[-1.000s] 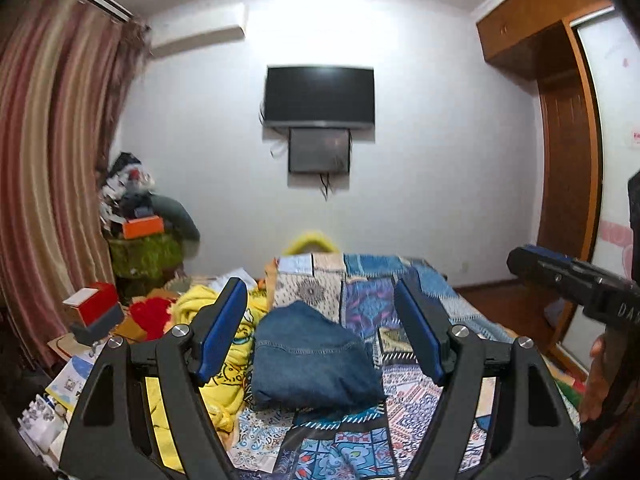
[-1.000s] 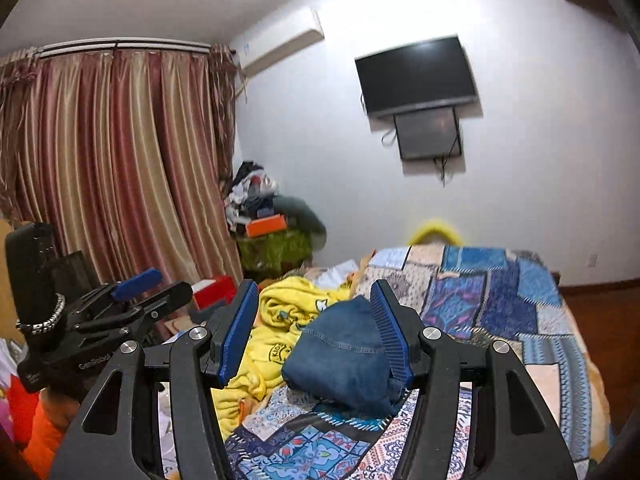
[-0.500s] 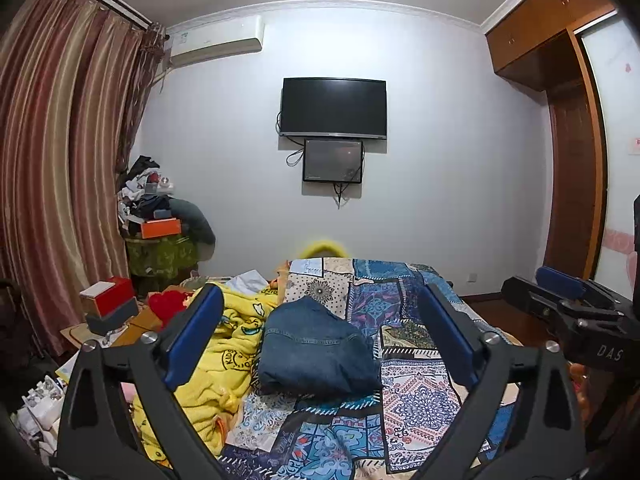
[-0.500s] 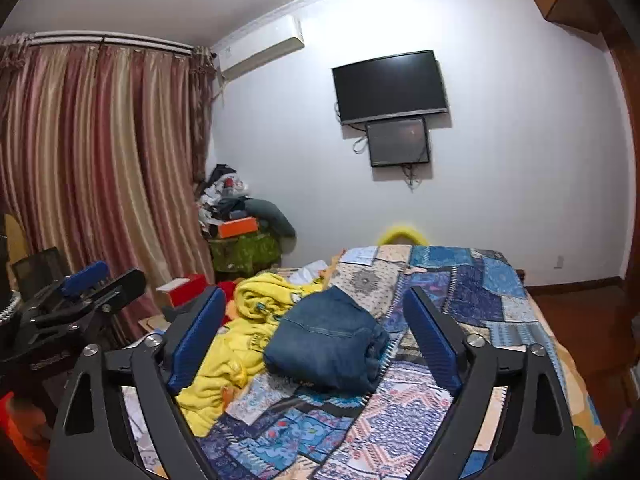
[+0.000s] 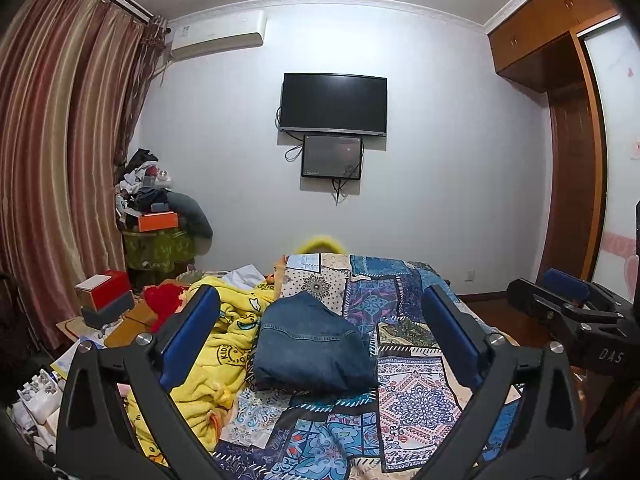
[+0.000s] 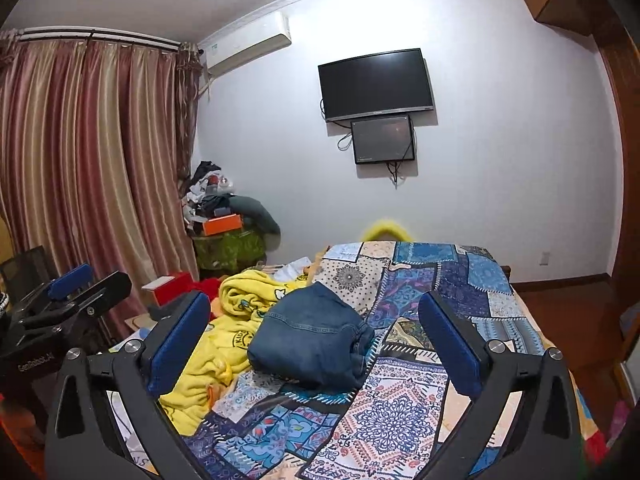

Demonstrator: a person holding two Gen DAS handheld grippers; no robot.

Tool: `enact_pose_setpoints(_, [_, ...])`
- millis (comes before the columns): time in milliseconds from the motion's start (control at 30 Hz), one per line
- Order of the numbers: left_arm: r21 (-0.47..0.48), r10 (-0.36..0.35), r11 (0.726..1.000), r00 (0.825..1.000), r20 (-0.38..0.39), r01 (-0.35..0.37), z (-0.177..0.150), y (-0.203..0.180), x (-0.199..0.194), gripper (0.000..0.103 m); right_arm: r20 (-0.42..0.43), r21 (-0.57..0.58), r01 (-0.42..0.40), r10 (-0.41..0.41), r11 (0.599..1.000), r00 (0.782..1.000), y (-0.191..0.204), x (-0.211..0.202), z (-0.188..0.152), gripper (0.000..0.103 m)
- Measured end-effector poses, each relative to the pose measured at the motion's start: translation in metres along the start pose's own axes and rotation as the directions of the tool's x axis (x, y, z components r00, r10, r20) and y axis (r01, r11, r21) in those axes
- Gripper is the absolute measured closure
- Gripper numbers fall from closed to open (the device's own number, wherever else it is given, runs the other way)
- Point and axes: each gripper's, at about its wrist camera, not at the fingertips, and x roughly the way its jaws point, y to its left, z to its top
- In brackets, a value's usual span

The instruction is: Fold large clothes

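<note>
A pair of blue jeans (image 5: pixel 312 344) lies folded into a thick bundle on the patchwork quilt (image 5: pixel 412 400) of the bed. My left gripper (image 5: pixel 320 300) hangs short of the bundle, its blue pads (image 5: pixel 188 336) wide apart and holding nothing. In the right wrist view the same jeans (image 6: pixel 312 344) sit ahead of my right gripper (image 6: pixel 314 300), whose jaws are opening with nothing pressed between them. Both grippers point almost level across the bed and touch no cloth. The right gripper's black body (image 5: pixel 580 320) shows at the right edge of the left wrist view.
A crumpled yellow blanket (image 5: pixel 216 360) lies left of the jeans. Boxes (image 5: pixel 104 292) and a clothes pile on a stand (image 5: pixel 160 216) crowd the left side by the curtain (image 5: pixel 60 160). A TV (image 5: pixel 334 104) hangs on the far wall; a wooden wardrobe (image 5: pixel 572 180) stands right.
Both grippers' jaws have spread from partly closed to wide. Both have drawn back a little from the folded jeans, which stay where they were on the quilt.
</note>
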Motion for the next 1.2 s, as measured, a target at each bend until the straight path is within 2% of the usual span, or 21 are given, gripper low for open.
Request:
enact_pose_setpoints(900, [-0.001, -0.006, 1.000, 1.000, -0.006, 0.006, -0.004, -0.001, 0.005, 0.001, 0.002, -0.007, 0.004, -0.004, 1.000, 1.000, 0.003, -0.005, 0.004, 0.000])
enact_pose_setpoints(1200, [-0.008, -0.041, 0.999, 0.999, -0.034, 0.040, -0.007, 0.002, 0.012, 0.001, -0.002, -0.006, 0.010, -0.010, 1.000, 1.000, 0.003, -0.005, 0.004, 0.000])
